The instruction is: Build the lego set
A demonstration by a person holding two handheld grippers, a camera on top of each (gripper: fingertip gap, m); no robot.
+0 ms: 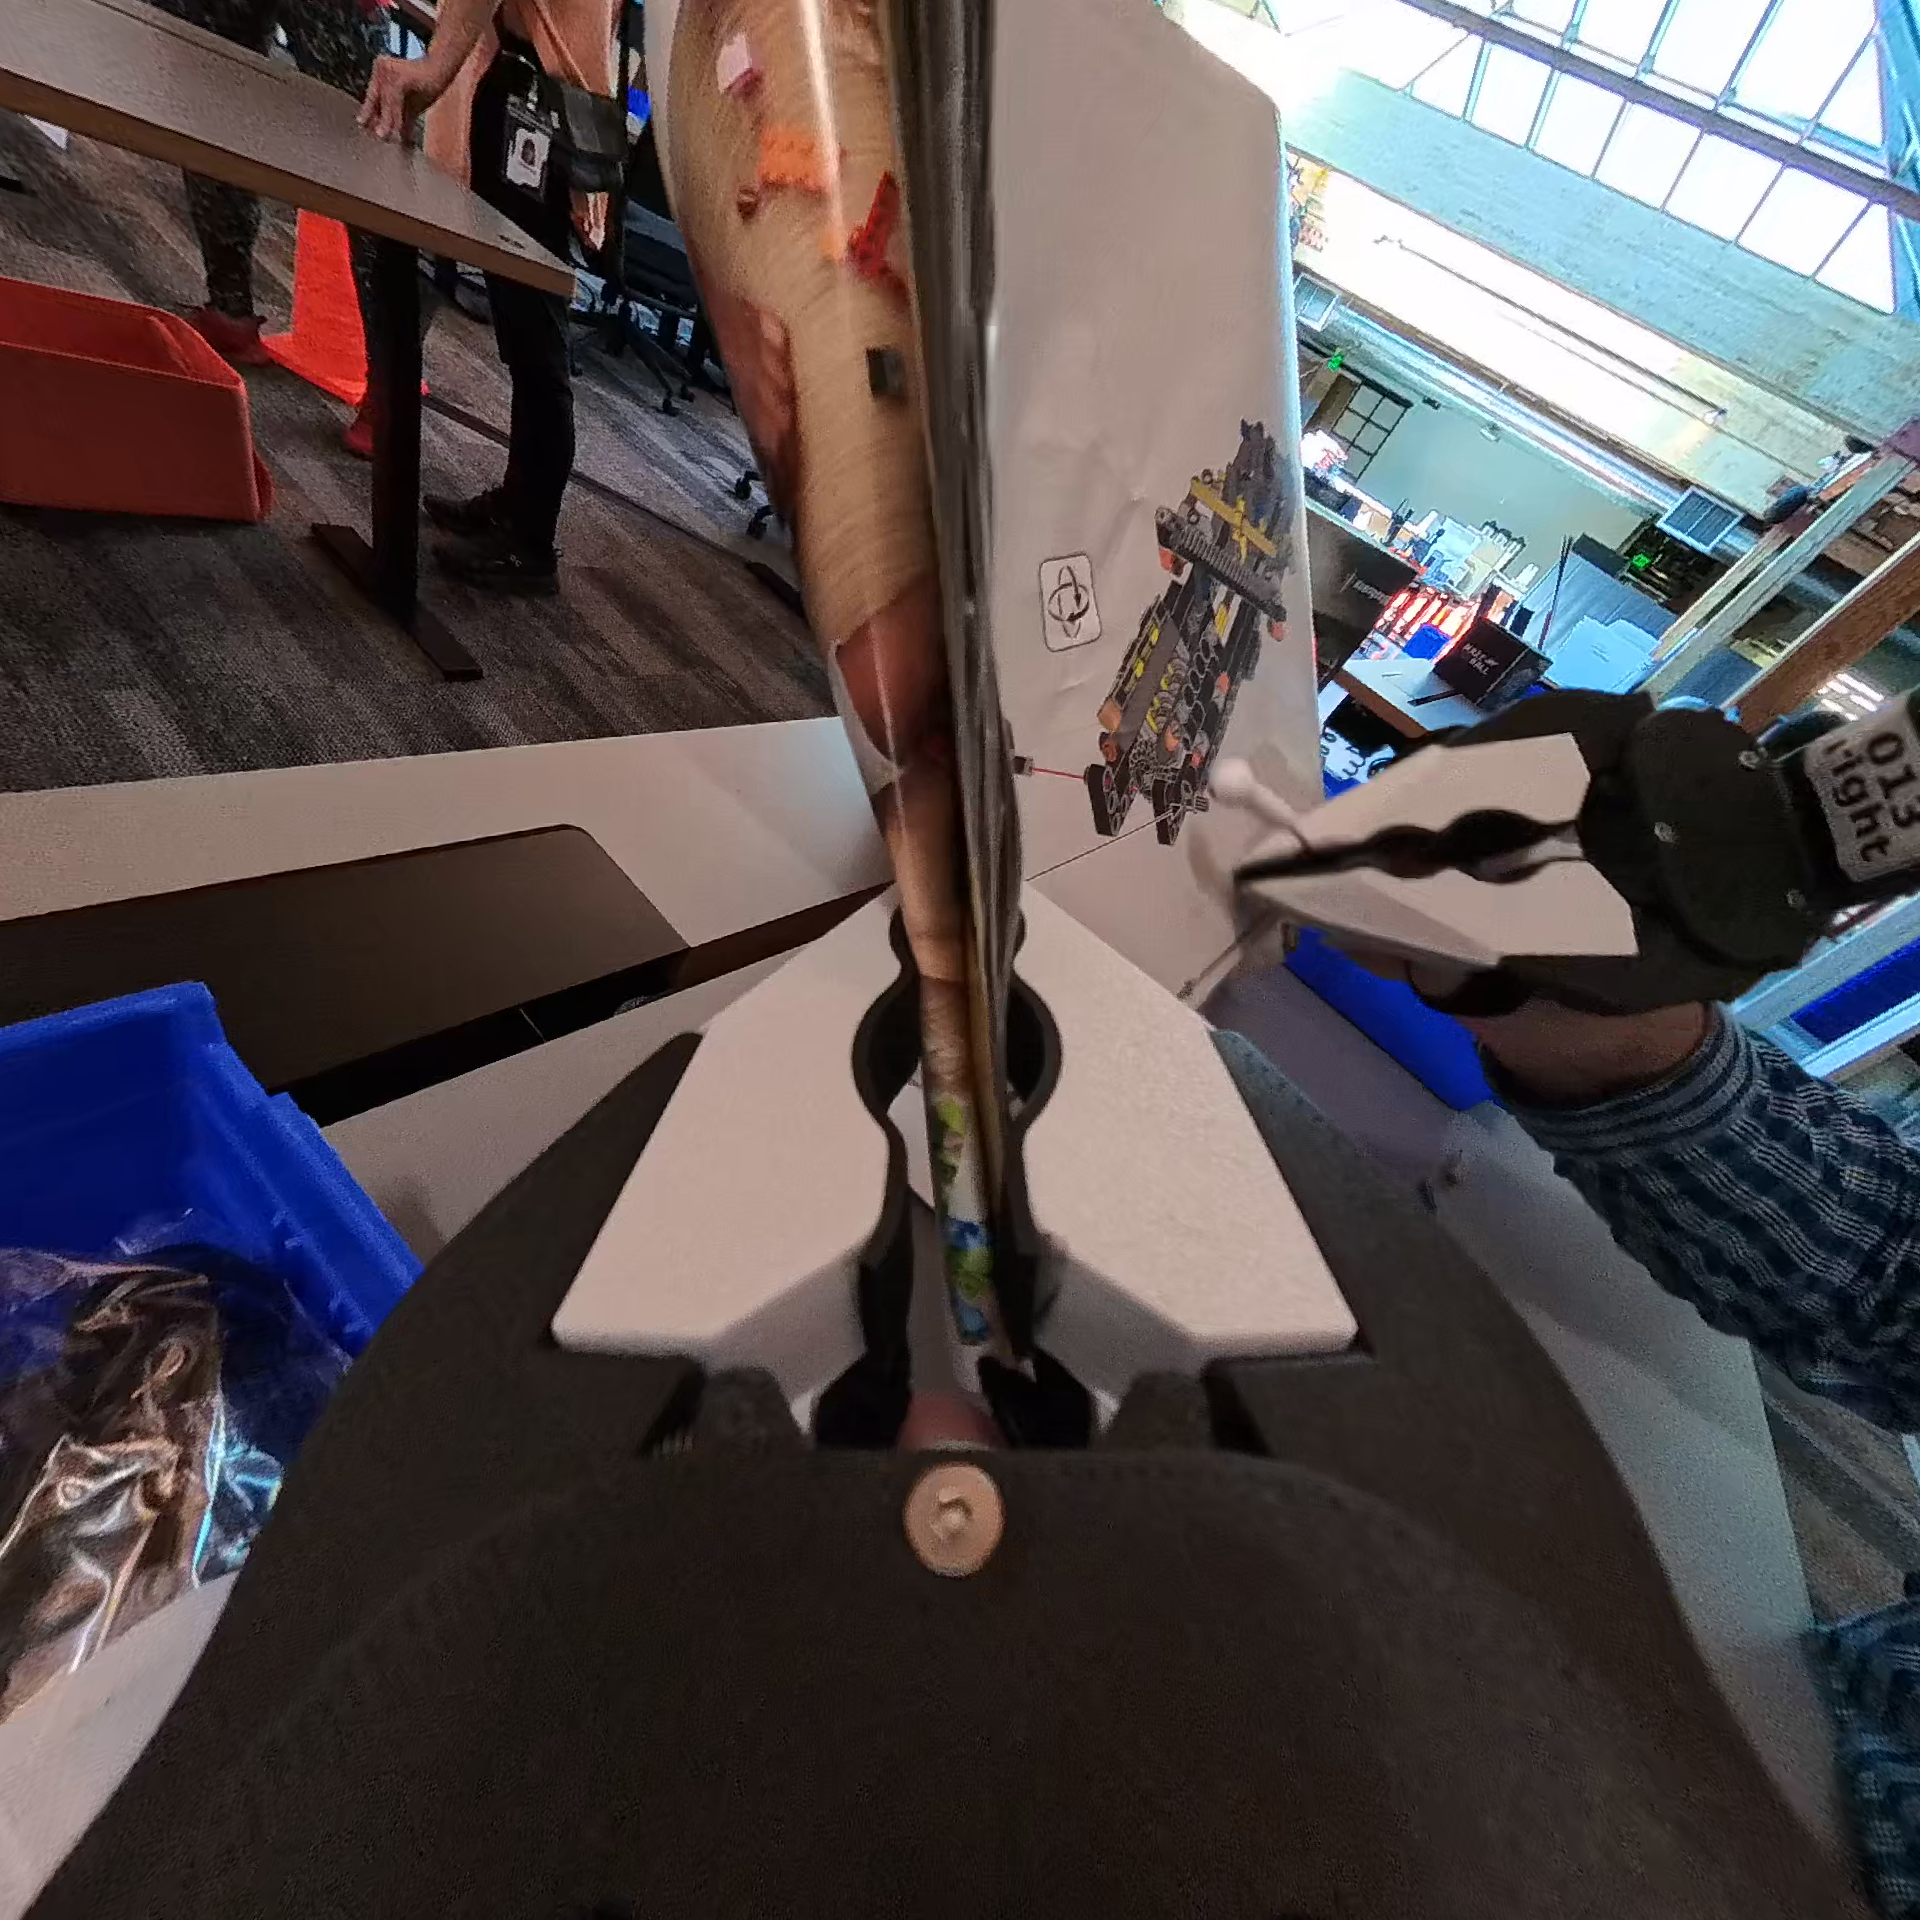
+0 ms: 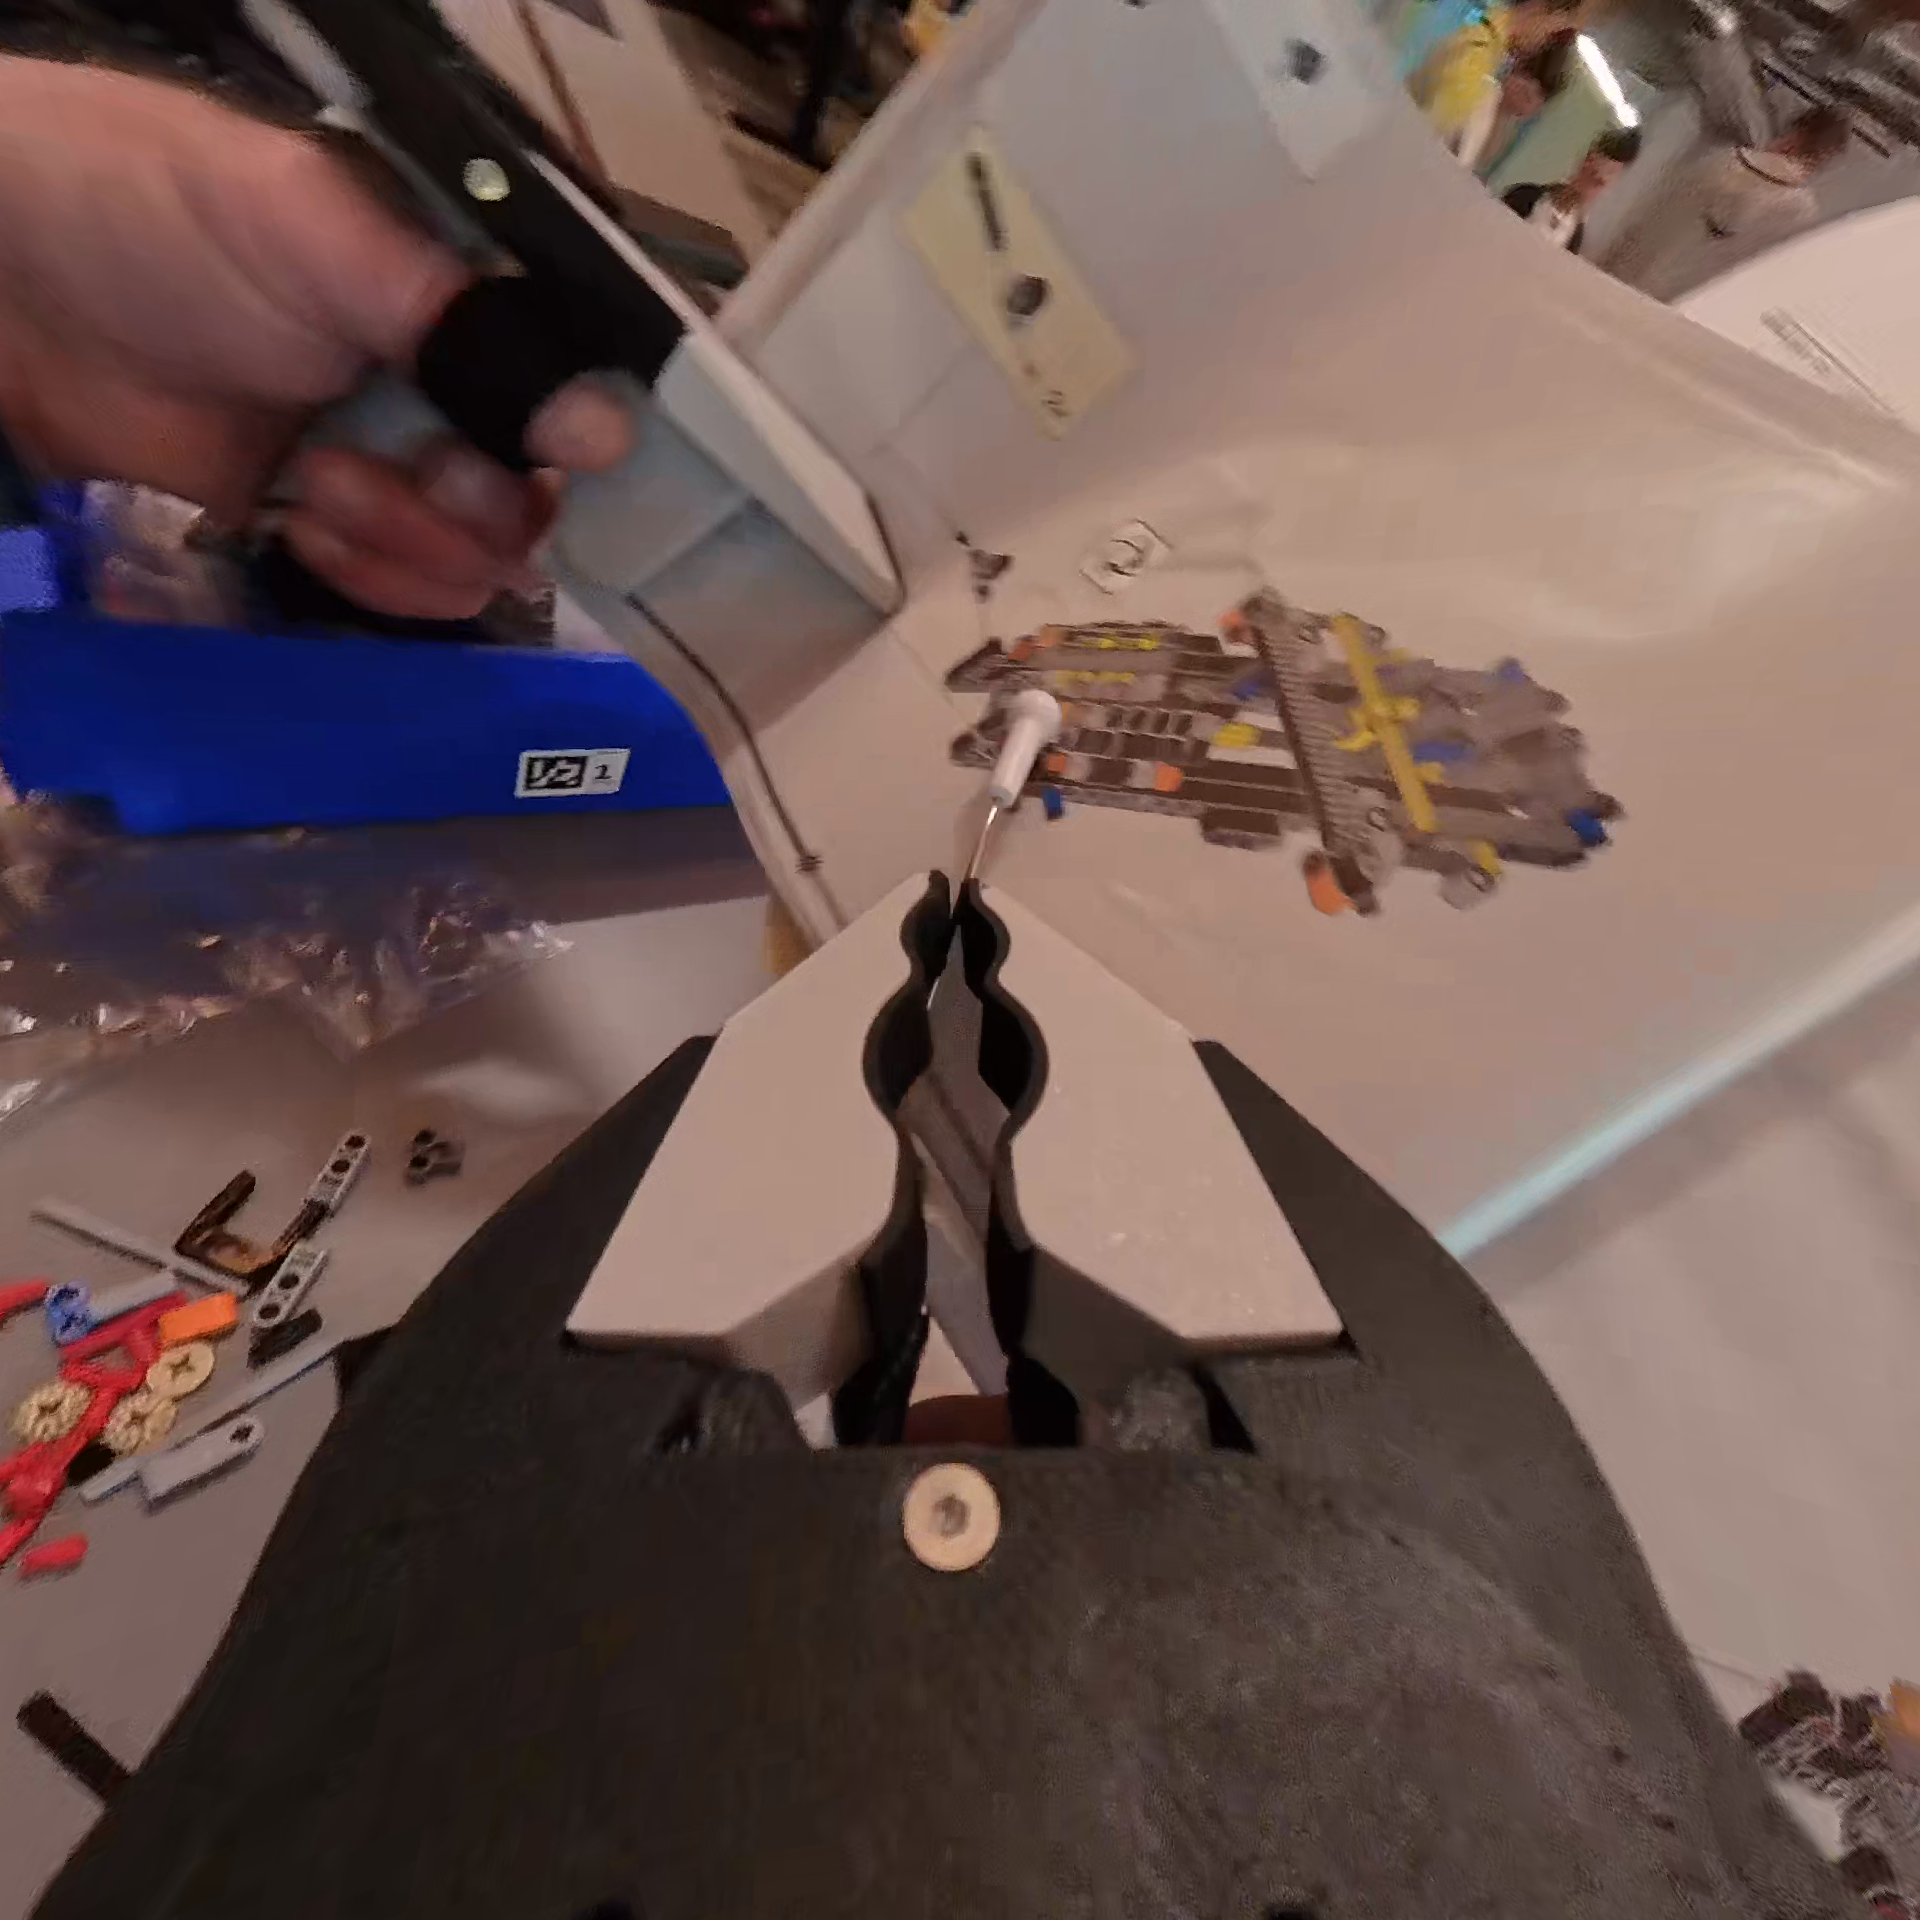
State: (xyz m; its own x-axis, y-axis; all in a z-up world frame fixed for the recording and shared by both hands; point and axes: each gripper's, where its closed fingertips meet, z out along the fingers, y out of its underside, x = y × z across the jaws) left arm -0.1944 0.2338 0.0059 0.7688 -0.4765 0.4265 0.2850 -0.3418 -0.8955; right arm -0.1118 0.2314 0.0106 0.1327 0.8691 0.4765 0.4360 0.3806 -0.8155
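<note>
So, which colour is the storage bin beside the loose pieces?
Blue. The storage bin shows best in the right wrist view, behind the loose pieces.

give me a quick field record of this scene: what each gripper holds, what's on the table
left gripper: shut on the instruction booklet, held up on edge
right gripper: shut on a thin metal tool with a white tip, tip at the open page's printed model
table: loose lego pieces, crumpled plastic bag
blue bin: behind the bag
</note>
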